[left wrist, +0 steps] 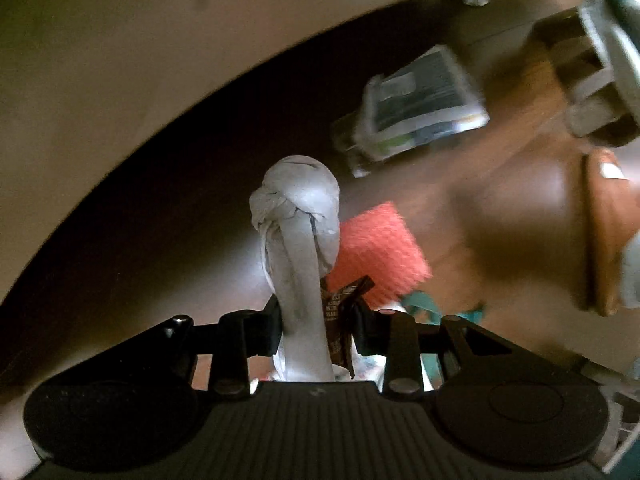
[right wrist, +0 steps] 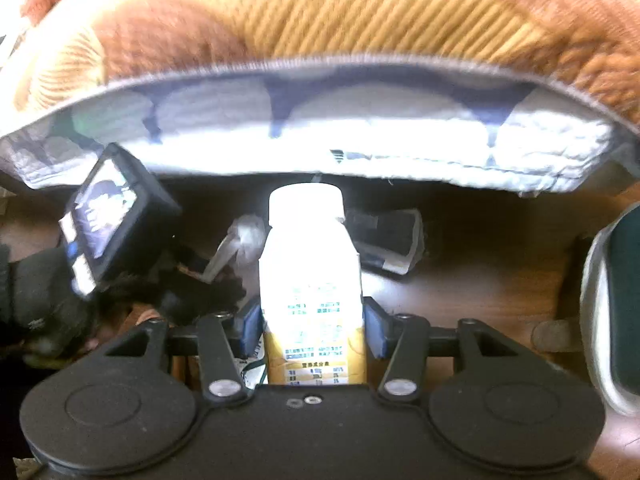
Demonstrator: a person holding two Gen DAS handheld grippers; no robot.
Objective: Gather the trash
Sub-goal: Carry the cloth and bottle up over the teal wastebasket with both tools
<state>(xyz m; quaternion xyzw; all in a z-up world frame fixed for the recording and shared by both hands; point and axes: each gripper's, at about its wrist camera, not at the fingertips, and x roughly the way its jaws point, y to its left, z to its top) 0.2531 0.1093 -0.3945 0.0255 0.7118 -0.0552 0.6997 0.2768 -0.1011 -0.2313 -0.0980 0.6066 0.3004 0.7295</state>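
My left gripper (left wrist: pixel 316 316) points down at the dark wooden floor (left wrist: pixel 500 208) and is shut on a knotted grey-white wad (left wrist: pixel 298 208), with a brown wrapper (left wrist: pixel 340 320) pinched beside it. The wad hangs clear of the floor. In the right wrist view my right gripper (right wrist: pixel 310 320) is shut on a white plastic bottle (right wrist: pixel 310 264) with a white cap and a yellow-banded label, its blue pads pressing both sides. That view also shows the left gripper's body with its small screen (right wrist: pixel 104 216) at the left, held by a black-gloved hand (right wrist: pixel 36 300), and the wad (right wrist: pixel 244 236) below it.
An orange-red textured pad (left wrist: pixel 378 248) and a blurred plastic-wrapped pack (left wrist: pixel 420 100) lie on the floor. A white quilted edge (right wrist: pixel 360 136) under a beige ribbed blanket (right wrist: pixel 360 12) overhangs ahead. A teal and white object (right wrist: pixel 612 300) stands at the right.
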